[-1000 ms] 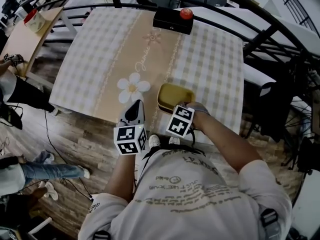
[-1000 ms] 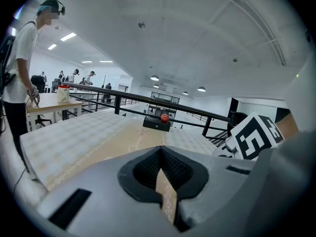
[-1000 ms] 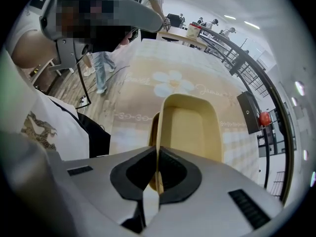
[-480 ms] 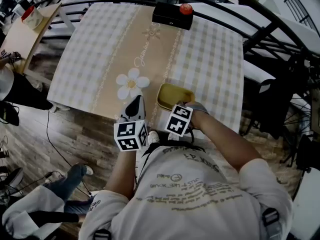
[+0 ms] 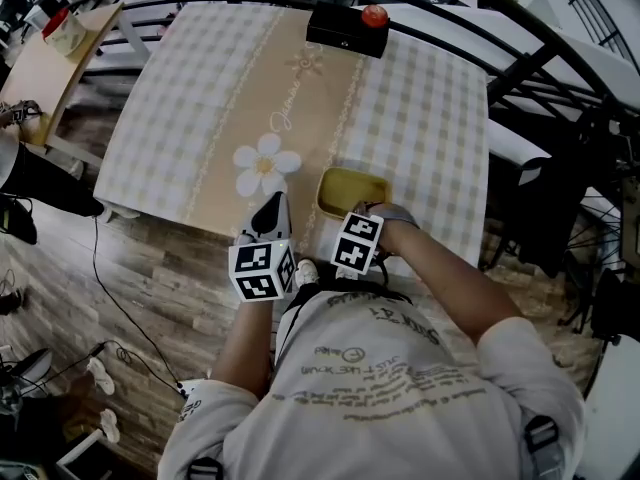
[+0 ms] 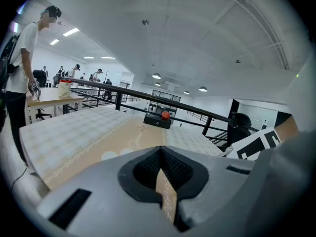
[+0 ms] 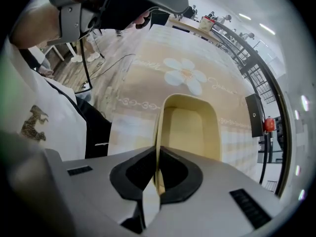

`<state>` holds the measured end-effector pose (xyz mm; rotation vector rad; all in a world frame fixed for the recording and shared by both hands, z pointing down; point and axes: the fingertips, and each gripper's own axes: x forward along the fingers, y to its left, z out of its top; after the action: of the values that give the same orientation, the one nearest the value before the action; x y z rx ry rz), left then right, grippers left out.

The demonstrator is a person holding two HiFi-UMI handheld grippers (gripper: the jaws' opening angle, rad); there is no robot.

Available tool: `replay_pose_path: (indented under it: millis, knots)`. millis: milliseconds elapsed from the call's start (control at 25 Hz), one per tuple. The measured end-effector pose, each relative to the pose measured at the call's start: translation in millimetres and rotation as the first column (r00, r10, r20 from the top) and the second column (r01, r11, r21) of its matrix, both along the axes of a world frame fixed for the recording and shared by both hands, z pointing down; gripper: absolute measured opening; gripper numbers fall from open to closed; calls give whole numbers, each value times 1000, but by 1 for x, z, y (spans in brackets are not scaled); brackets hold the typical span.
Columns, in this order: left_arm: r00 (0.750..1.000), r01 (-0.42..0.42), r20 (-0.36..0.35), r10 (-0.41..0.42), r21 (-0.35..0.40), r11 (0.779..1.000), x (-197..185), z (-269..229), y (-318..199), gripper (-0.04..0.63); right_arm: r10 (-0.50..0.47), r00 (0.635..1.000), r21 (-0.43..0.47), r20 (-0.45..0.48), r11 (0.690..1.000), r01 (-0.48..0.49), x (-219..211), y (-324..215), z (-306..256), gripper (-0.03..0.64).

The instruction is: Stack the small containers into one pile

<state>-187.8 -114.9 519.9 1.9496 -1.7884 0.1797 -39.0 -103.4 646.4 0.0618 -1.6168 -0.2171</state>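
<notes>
The right gripper (image 7: 157,180), clamped on the yellow container (image 7: 190,127) by its near wall, should probably hold it level over the surface (image 5: 420,98) and release gently.

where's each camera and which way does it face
Head view: on the head, steeply down at the table; shirt, left claw, right claw show.
Left gripper view: on left claw, nearly level across the table toward the box; its shut jaws show.
Right gripper view: on right claw, down onto the container; jaws clamped on its rim, shirt shows.
Shared: box in all three; container in head and right gripper views.
</notes>
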Motion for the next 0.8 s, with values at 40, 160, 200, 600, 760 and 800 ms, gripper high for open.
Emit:
replay_pose_path:
  millis: [40, 160, 200, 600, 760, 800]
  knots:
    - [1000, 0, -1, 0, 0, 1000, 0, 0, -1, 5, -1, 1000, -9, 7, 1000, 1, -1, 1, -1, 11]
    - [1000, 0, -3, 0, 0, 1000, 0, 1, -3, 5, 22, 999, -65, 41, 998, -19, -2, 6, -3, 67]
    - [1000, 0, -4, 0, -1, 1000, 1, 2, -3, 5, 29, 998, -74, 49, 997, -25, -2, 6, -4, 105]
    - [1000, -16, -1, 16, -6, 1000, 8, 2, -10, 5, 160, 937, 2, 311, 986, -169, -13, -19, -43, 5]
    - [1000, -28, 6, 28, -9, 1000, 14, -1, -15, 5, 253, 874, -51, 415, 966, -255, -11, -30, -60, 3]
    - [999, -32, 8, 32, -8, 999, 16, -2, -16, 5, 273, 854, -57, 442, 959, -277, -11, -33, -64, 3]
